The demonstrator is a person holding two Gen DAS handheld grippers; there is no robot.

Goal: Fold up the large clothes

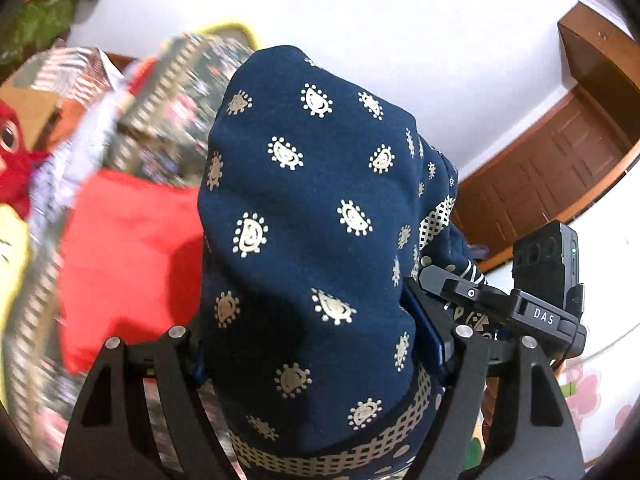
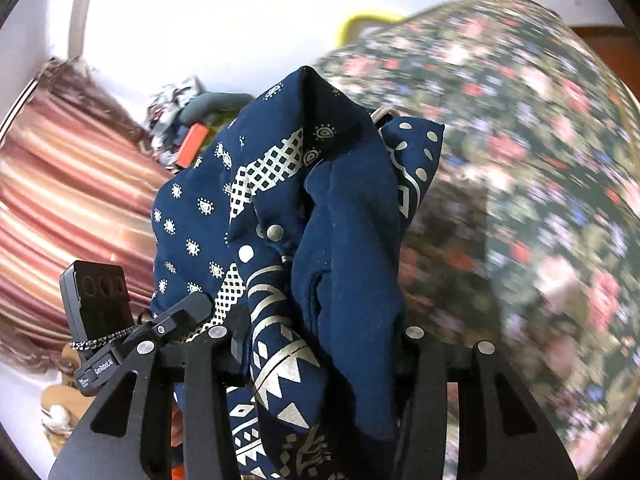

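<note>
Both grippers, left and right, clamp the navy printed garment; lifting it, we judge spreading comes next.

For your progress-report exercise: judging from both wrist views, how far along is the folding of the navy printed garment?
Done: the navy garment is picked up, bunched between the left gripper and the right gripper, both shut on it. In hand: it hangs crumpled above the floral bedspread, with the red cloth behind. Left: no neat fold shows yet; spreading flat and all folding remain.
</note>
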